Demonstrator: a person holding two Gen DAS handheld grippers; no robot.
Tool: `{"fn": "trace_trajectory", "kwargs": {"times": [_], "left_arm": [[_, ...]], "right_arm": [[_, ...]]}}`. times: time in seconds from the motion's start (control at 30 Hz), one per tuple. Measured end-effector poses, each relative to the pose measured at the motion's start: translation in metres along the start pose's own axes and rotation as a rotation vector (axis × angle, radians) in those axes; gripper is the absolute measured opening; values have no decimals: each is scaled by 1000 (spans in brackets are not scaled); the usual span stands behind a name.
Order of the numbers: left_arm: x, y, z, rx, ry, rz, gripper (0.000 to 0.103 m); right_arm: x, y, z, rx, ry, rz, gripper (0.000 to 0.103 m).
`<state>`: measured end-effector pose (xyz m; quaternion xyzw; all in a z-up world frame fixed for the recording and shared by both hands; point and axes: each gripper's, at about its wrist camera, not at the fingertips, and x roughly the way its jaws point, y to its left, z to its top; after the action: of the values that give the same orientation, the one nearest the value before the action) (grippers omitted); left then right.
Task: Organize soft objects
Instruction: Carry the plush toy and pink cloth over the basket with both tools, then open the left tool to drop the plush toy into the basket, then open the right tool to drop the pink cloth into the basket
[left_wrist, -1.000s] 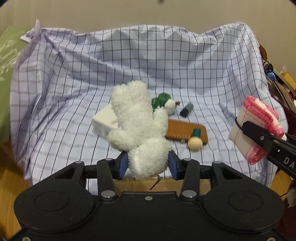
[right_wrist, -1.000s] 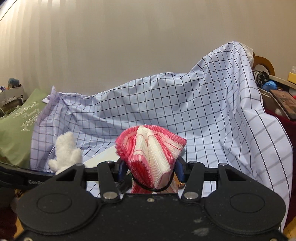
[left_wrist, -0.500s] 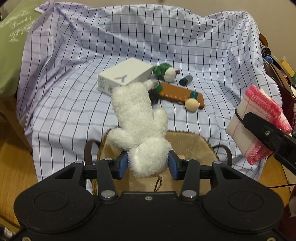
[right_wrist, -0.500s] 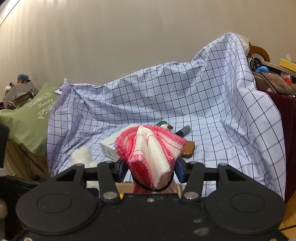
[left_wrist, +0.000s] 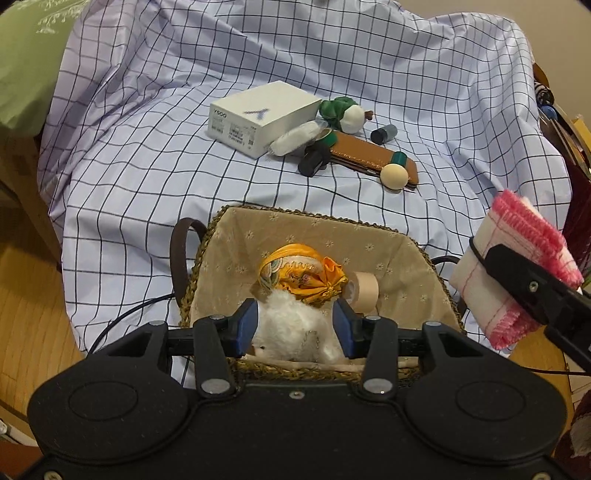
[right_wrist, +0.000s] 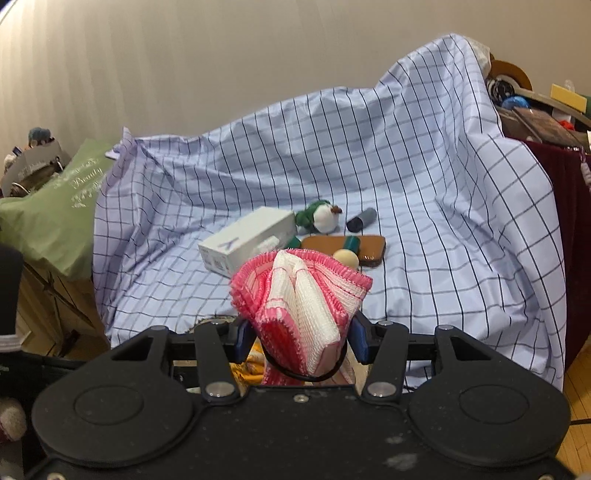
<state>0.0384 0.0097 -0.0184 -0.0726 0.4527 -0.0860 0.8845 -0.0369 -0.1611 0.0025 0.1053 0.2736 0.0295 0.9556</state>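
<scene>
Plush (left_wrist: 291, 325), clamped in my left gripper (left_wrist: 295, 325), has dropped from above the bed into the basket (left_wrist: 424, 258), beside the orange pouch (left_wrist: 303, 275). Release comes next. My right gripper (right_wrist: 299, 332) grips the pink cloth (right_wrist: 299, 295), waiting alongside.

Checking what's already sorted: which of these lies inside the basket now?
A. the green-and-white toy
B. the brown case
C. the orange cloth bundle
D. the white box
C: the orange cloth bundle sits in the basket beside a tape roll; the white box, brown case and green-and-white toy lie on the checked sheet.
</scene>
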Motion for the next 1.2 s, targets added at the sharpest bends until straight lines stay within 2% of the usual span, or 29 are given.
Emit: {"fn": "trace_trajectory", "kwargs": {"times": [0.2,0.3,0.5,0.8,1.2], "left_arm": [[-1,5,-6,-24,-4,24,46],[0,5,-8,-31,-5,39,57],[-4,3,-9,-13,-26,59,65],[-6,3,-9,-13,-45,83,65],[-5,3,-11,-7,-40,84,66]], "right_arm": [[9,2,-1,-10,51,-23,50],[14,4,-2,-19,83,-28,50],[25,7,-4,-36,144,-29,51],[39,8,-7,-44,234,-27,52],[39,7,-7,-43,239,-16,57]]}}
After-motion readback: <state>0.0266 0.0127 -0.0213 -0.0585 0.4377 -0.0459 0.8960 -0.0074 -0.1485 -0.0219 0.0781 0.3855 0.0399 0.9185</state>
